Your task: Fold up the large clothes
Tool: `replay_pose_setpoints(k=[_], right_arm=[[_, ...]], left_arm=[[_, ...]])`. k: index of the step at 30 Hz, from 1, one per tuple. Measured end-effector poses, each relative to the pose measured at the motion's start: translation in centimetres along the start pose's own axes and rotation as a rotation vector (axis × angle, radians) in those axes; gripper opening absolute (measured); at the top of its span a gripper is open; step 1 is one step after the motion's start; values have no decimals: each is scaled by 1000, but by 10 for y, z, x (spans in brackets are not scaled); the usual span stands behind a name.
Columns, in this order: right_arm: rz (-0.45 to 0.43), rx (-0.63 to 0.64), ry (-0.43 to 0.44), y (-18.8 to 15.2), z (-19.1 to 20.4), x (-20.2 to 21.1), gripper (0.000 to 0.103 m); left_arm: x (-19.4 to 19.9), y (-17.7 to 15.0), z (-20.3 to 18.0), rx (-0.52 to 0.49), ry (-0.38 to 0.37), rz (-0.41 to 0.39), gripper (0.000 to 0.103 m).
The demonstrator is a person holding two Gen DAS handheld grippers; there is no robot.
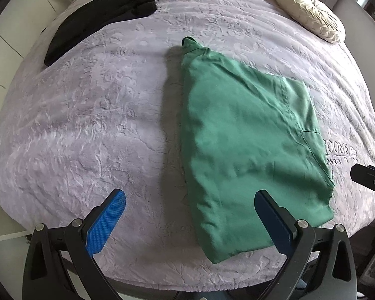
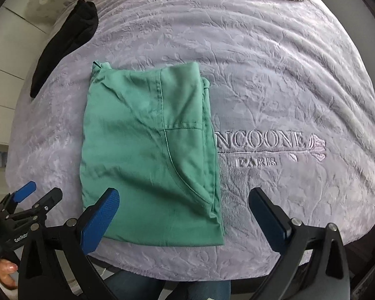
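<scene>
I have both grippers hanging above the bed, pointing down at a lavender embossed blanket point(image 2: 275, 75) with the embroidered lettering "NCOONE PARIS" point(image 2: 260, 147) partly covered at its left end. The green garment point(image 2: 150, 150) lies folded into a rough rectangle on the blanket near the front edge of the bed, with a stitched seam and what looks like a pocket curve on its upper layer; I cannot say for certain what kind of garment it is. My left gripper point(image 1: 190, 215) has its blue-padded fingers point(image 1: 106, 221) spread wide apart with nothing between them, hovering over the blanket just left of the garment's near corner. My right gripper point(image 2: 185, 215) is likewise spread wide, nothing pinched, its left pad over the garment's near left corner and its right pad over bare blanket beside the lettering. In the right wrist view I see the left gripper at the lower left edge, with a fingertip of the hand point(image 2: 6, 272) holding it. A black garment point(image 1: 100, 15) lies along the far left of the bed, well apart from the green one, and a cream pleated cushion point(image 1: 310, 15) sits at the far right.
</scene>
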State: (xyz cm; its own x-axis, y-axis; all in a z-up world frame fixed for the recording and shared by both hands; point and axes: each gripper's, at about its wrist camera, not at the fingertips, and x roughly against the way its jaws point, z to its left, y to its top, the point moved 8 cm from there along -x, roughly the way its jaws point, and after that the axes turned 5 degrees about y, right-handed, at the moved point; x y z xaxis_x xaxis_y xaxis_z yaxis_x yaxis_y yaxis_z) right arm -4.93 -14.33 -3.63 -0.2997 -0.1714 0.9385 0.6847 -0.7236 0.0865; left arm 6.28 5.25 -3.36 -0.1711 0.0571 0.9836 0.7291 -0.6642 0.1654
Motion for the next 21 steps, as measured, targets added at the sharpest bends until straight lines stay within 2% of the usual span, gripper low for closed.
replay_pose_setpoints(k=[8, 21], right_arm=[[-11, 12, -23, 1, 4, 2, 103], [-16, 35, -55, 5, 6, 2, 103]], left_arm=[[8, 7, 2, 18, 30, -25, 103], [7, 9, 1, 16, 31, -22, 103]])
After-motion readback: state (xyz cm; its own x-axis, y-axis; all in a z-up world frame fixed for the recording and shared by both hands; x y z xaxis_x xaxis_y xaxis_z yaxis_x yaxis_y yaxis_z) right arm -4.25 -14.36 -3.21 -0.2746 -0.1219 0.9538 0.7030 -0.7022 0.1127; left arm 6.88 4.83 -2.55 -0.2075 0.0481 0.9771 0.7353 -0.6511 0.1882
